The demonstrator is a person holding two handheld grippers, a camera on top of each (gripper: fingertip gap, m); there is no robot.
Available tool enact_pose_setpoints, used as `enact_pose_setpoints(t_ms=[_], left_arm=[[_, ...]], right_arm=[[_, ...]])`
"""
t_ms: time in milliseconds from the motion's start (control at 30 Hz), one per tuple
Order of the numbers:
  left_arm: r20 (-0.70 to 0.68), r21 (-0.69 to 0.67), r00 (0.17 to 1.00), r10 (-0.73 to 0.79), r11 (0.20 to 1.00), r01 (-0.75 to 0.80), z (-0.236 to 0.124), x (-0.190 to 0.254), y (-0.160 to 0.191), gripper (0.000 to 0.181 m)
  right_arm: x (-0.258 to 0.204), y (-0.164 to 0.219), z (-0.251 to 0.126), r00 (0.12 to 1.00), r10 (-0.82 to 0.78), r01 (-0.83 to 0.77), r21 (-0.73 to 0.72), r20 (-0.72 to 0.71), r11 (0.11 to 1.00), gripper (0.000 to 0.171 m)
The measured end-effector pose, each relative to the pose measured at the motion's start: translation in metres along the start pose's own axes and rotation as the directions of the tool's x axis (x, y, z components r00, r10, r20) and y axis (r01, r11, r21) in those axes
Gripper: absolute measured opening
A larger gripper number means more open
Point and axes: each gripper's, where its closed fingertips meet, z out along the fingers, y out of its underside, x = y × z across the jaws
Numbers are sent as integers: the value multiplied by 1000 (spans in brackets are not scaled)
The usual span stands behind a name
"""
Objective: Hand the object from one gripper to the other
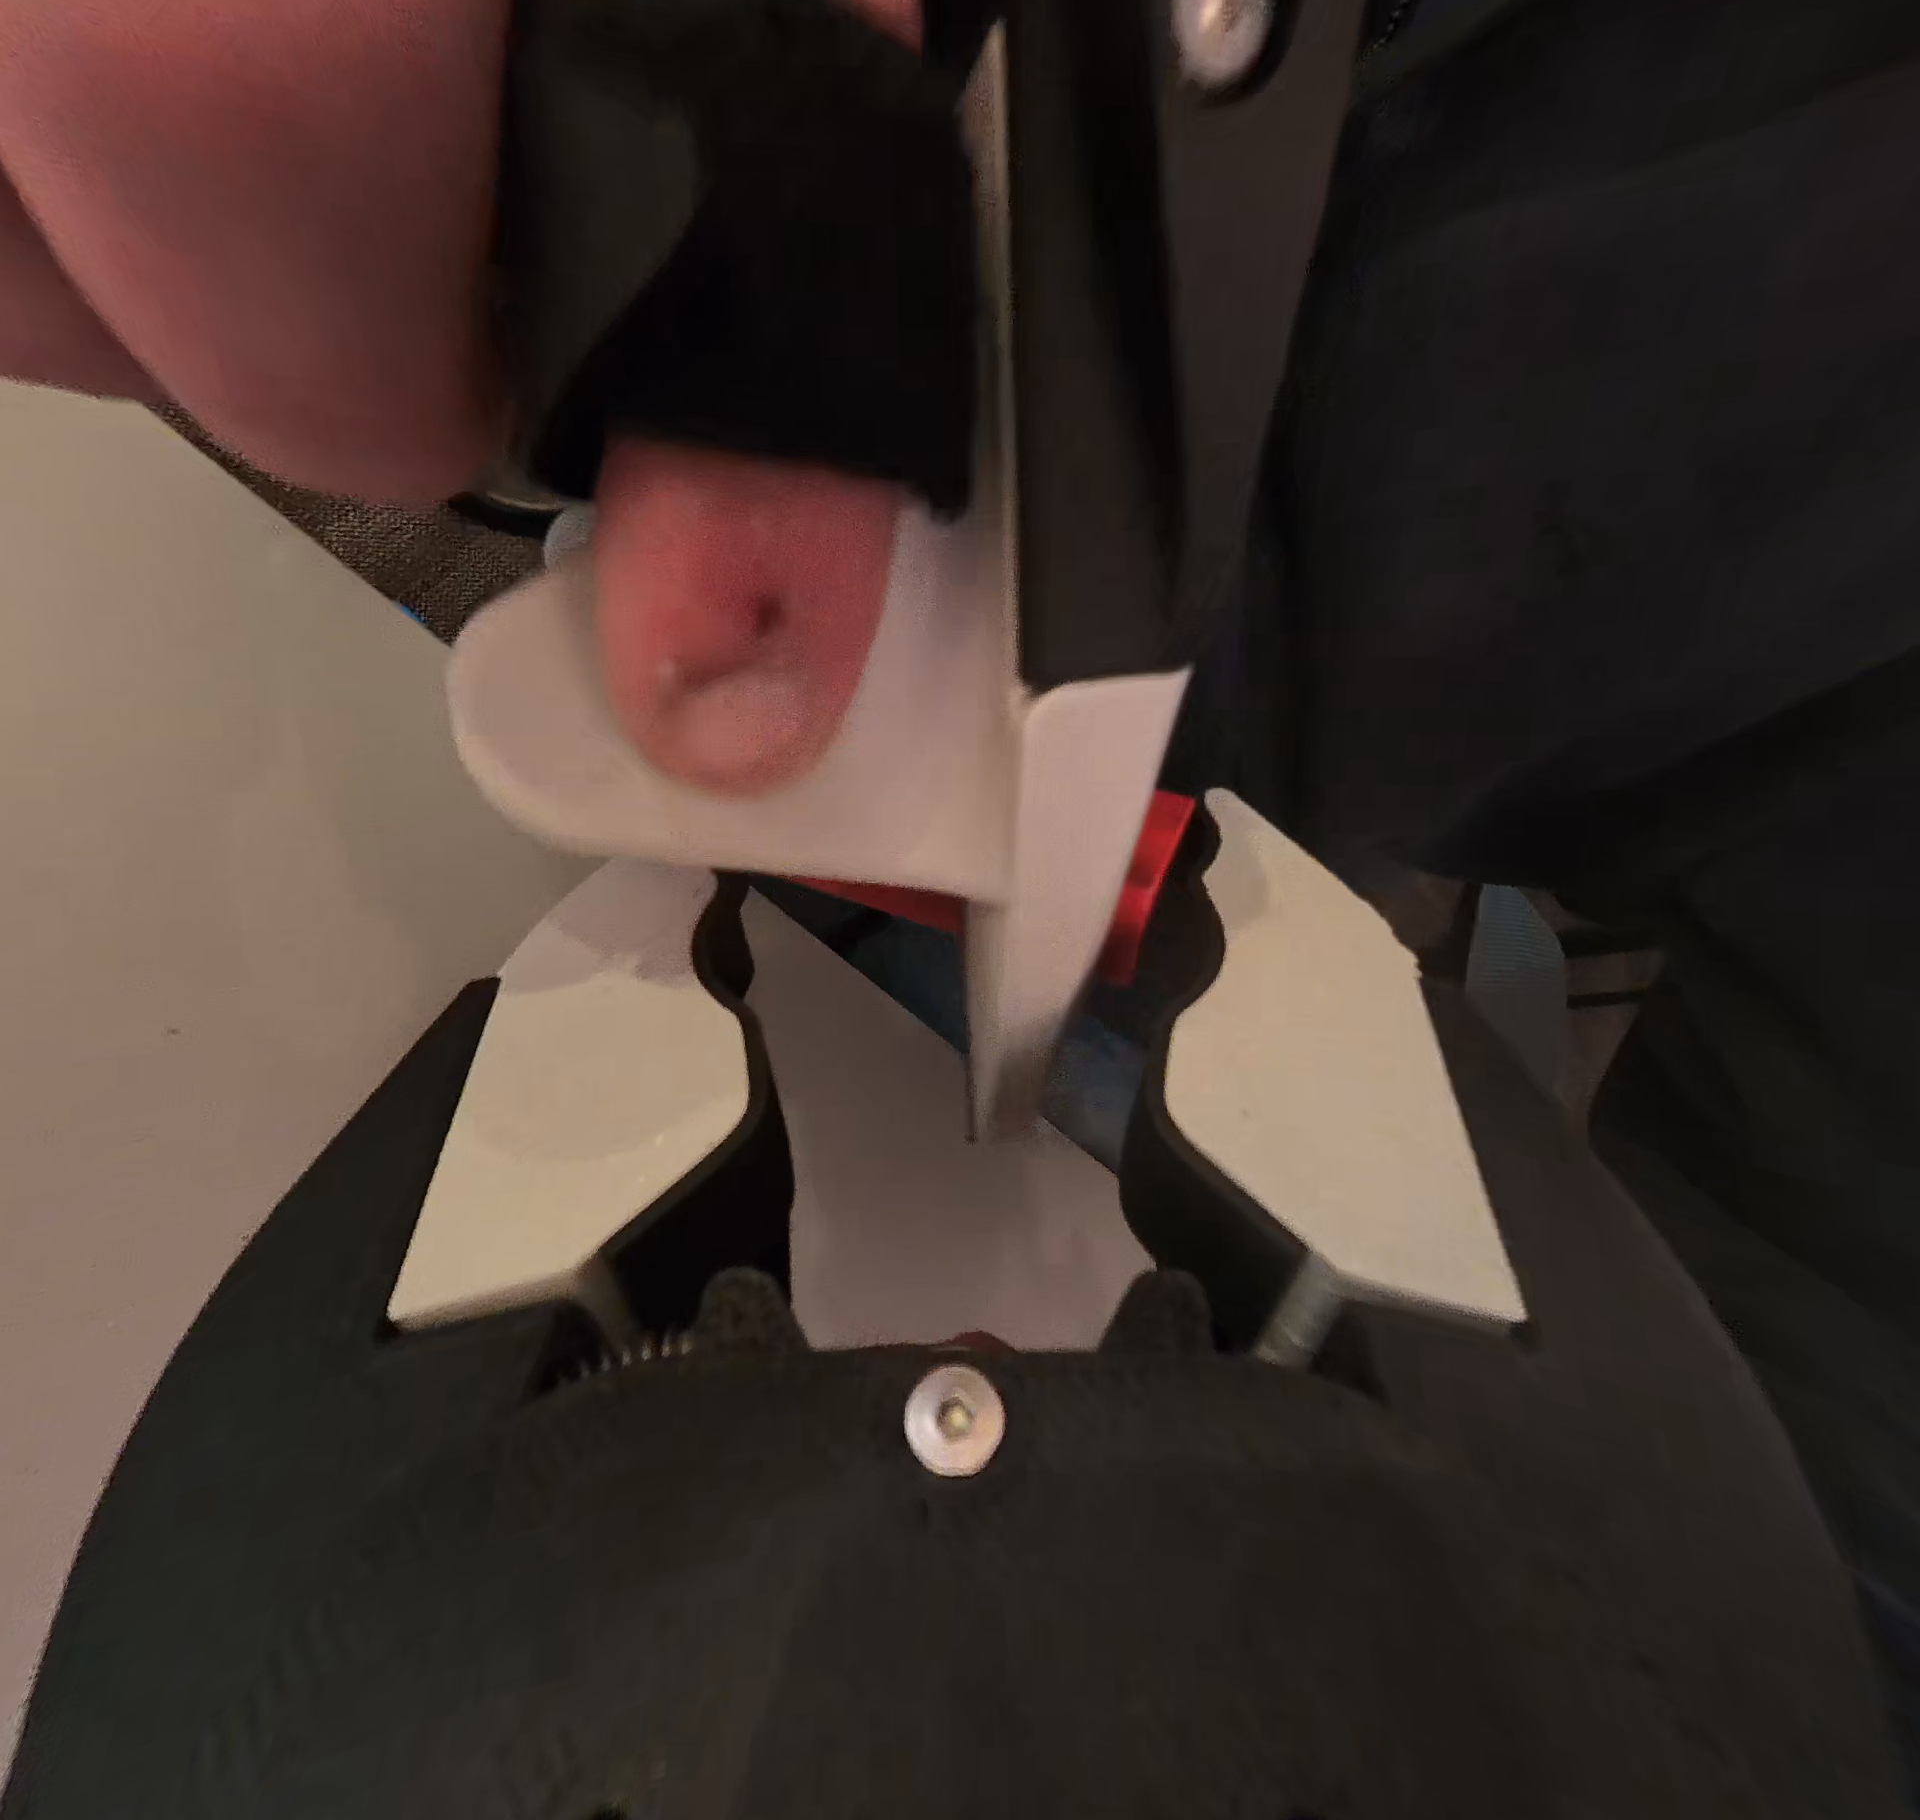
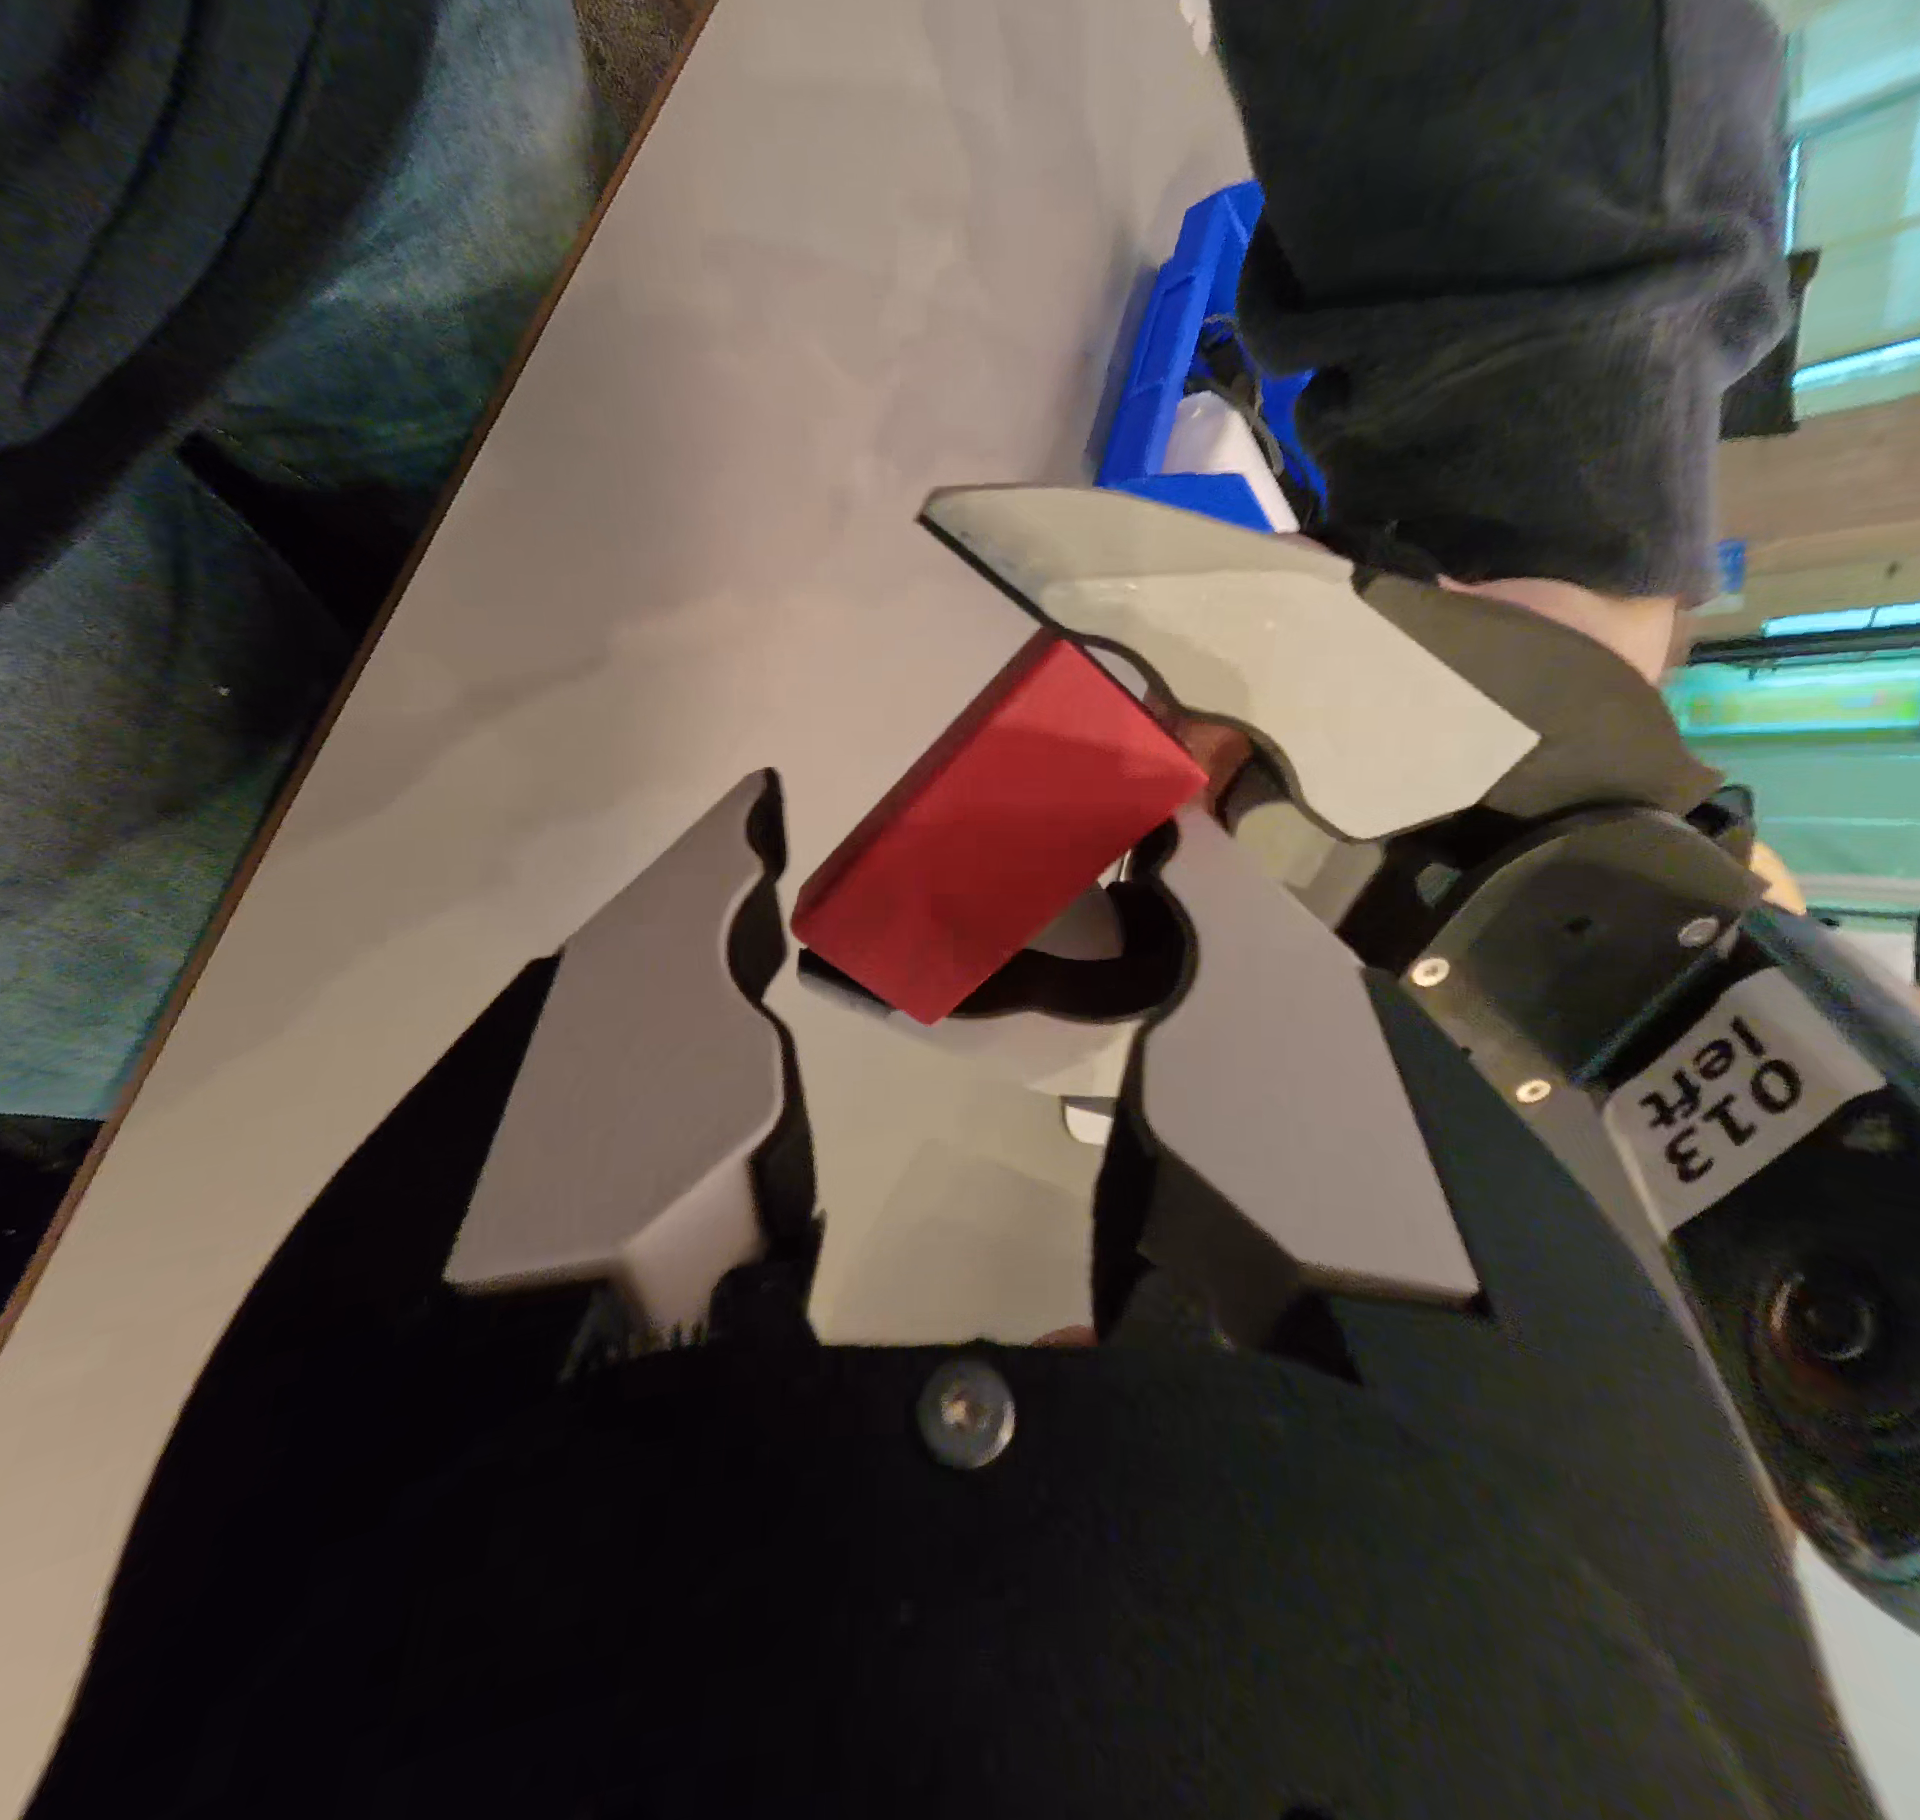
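The right gripper (image 2: 956,897), nearest the lens, is standing with jaws spread wide around the red block (image 2: 997,830), not visibly pressing it. The left gripper (image 2: 1153,731) is clamping the block's far end above the white table (image 2: 727,420). A blue bin (image 2: 1195,357) is sitting beyond.

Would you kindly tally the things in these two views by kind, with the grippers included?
grippers: 2 (left gripper, right gripper)
red block: 1
blue bin: 1
total: 4
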Motion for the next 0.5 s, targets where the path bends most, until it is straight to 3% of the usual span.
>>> enact_pose_setpoints(t_ms=[33, 333, 500], left_arm=[[12, -11, 1000, 0, 1000, 0, 1, -2, 1, 79], [100, -52, 995, 2, 999, 3, -4, -14, 5, 80], [205, -7, 979, 3, 1000, -2, -18, -22, -1, 79]], right_arm=[[0, 1, 1, 1000, 24, -24, -3, 4, 1000, 55], [4, 10, 3, 985, 172, -172, -22, -1, 985, 42], [22, 19, -2, 971, 180, -188, -38, -156, 981, 38]])
